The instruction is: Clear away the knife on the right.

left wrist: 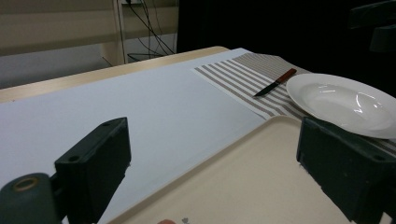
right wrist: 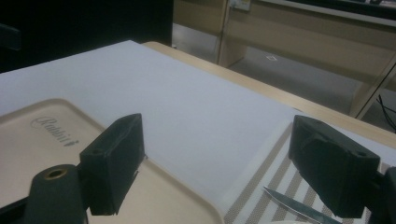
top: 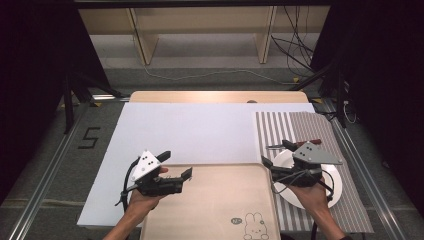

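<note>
A beige tray with a rabbit print lies at the table's front centre. To its right, a white plate rests on a striped placemat. Just beyond the plate lies a knife with a red-brown handle. My left gripper hovers open over the tray's far left corner, with nothing between its jaws. My right gripper is open above the plate's left rim, also holding nothing. The left gripper view shows the tray, plate and knife. The right gripper view shows the tray and the knife's blade.
A white sheet covers most of the table, whose wooden edge shows at the back. Shelf legs and loose cables stand on the floor beyond. Metal rails run along both sides, with a "5" marking on the left.
</note>
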`<state>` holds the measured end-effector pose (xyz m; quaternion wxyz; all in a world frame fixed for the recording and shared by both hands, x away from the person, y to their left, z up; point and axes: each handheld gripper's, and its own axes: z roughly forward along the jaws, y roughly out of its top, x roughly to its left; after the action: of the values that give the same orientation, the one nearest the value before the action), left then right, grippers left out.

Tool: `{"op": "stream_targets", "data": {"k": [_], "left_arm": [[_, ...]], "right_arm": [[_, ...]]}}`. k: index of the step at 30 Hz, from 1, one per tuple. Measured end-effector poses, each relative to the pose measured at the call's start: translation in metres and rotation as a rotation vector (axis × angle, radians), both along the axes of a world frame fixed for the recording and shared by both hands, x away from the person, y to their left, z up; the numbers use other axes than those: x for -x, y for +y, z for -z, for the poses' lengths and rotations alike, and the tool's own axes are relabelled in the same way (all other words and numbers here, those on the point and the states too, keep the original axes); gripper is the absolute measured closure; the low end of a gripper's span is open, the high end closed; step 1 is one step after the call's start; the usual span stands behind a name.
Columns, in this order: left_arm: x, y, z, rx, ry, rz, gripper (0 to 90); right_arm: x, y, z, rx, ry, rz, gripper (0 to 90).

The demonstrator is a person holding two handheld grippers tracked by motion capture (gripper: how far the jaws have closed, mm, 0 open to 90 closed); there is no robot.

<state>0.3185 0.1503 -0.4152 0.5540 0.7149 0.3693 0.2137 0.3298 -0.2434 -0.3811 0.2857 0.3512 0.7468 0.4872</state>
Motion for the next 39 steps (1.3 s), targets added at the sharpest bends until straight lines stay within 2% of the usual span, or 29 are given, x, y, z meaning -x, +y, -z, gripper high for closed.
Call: {"op": "stream_targets", "data": {"k": [19, 25, 26, 30, 31, 33, 34, 37, 39], "left_arm": [[-0.001, 0.001, 0.000, 0.004, 0.005, -0.010, 9.9], [-0.002, 0.001, 0.000, 0.004, 0.005, -0.010, 9.9], [-0.002, 0.001, 0.001, 0.003, 0.005, -0.011, 9.9], [-0.002, 0.001, 0.001, 0.004, 0.006, -0.010, 9.9], [-0.002, 0.001, 0.001, 0.004, 0.007, -0.012, 9.9], [-0.002, 0.002, 0.001, 0.003, 0.006, -0.013, 9.9], [-0.002, 0.001, 0.001, 0.006, 0.007, -0.014, 9.9], [-0.002, 0.001, 0.001, 0.008, 0.008, -0.016, 9.9], [-0.002, 0.001, 0.001, 0.007, 0.008, -0.015, 9.9]], "right_arm": [[-0.039, -0.022, -0.002, 0.079, 0.091, 0.035, 17.7], [-0.056, -0.030, -0.002, 0.098, 0.145, 0.050, 18.1], [-0.060, -0.033, -0.004, 0.109, 0.168, 0.045, 18.1], [-0.065, -0.035, -0.008, 0.134, 0.167, 0.046, 19.4], [-0.072, -0.038, -0.010, 0.157, 0.197, 0.057, 18.5], [-0.074, -0.040, -0.010, 0.156, 0.206, 0.063, 18.5], [-0.080, -0.045, -0.009, 0.151, 0.233, 0.084, 18.5], [-0.086, -0.051, -0.007, 0.173, 0.267, 0.103, 18.5], [-0.088, -0.053, -0.006, 0.184, 0.274, 0.110, 18.5]]}}
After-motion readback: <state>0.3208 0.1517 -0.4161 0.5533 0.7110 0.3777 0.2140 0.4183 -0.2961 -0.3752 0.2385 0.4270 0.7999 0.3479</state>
